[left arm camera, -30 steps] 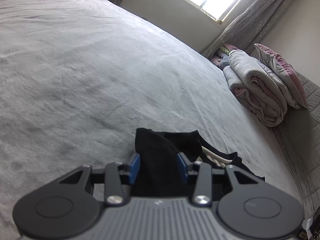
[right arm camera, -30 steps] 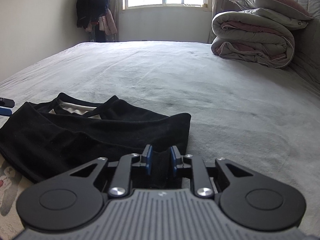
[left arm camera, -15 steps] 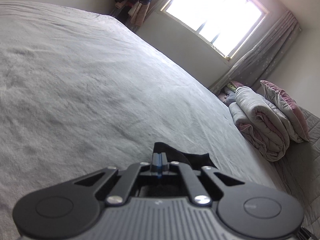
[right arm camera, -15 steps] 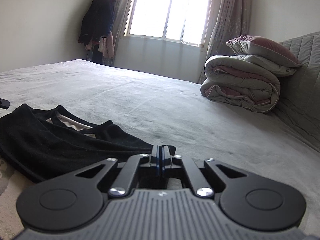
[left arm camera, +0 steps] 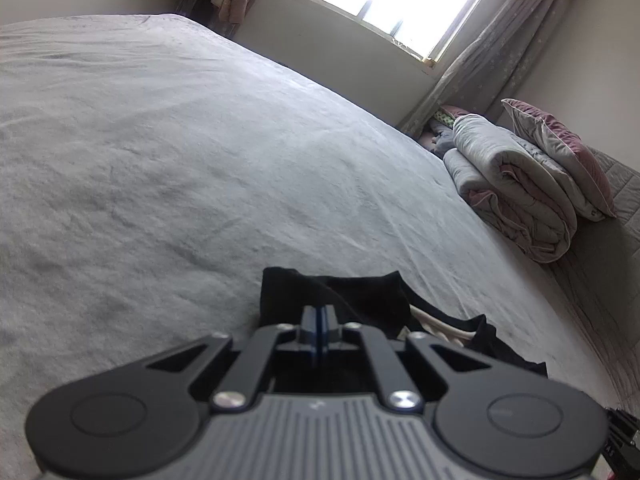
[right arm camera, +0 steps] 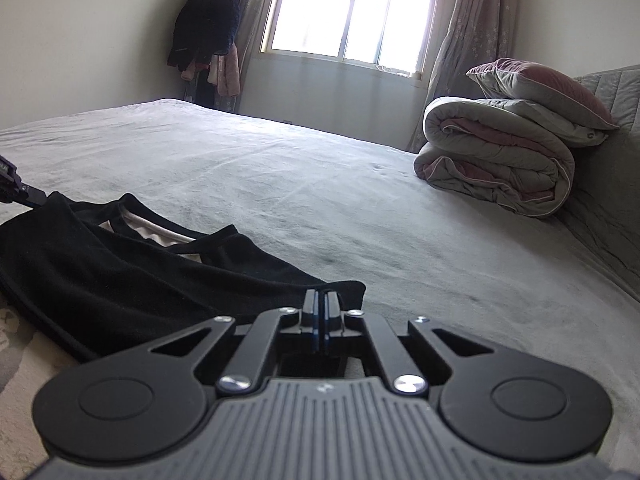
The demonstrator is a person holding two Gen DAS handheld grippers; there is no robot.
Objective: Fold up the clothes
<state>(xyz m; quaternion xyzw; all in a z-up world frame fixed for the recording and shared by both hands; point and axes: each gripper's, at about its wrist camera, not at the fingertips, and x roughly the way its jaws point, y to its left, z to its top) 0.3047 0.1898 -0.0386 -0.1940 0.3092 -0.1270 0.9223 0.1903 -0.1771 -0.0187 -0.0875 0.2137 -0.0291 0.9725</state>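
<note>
Both sets of jaws were apart around the fabric a second ago and are now clamped down. Left gripper (left arm camera: 320, 322) is pinched tight on one corner of the black garment (right arm camera: 132, 268), blue pads together with cloth between them. Right gripper (right arm camera: 320, 312) is clenched the same way on the opposite corner, near the hem edge. The garment lies flat and spread across the near part of the grey bed (right arm camera: 320, 184), neckline with a pale inner lining facing up, between the two grippers. The left gripper's tip shows at the far left edge of the right wrist view, touching the cloth. Further out: a folded duvet (right arm camera: 496, 168) with a pillow (right arm camera: 540, 88) on top by the headboard, and a bright window (right arm camera: 348, 8) with curtains behind.
</note>
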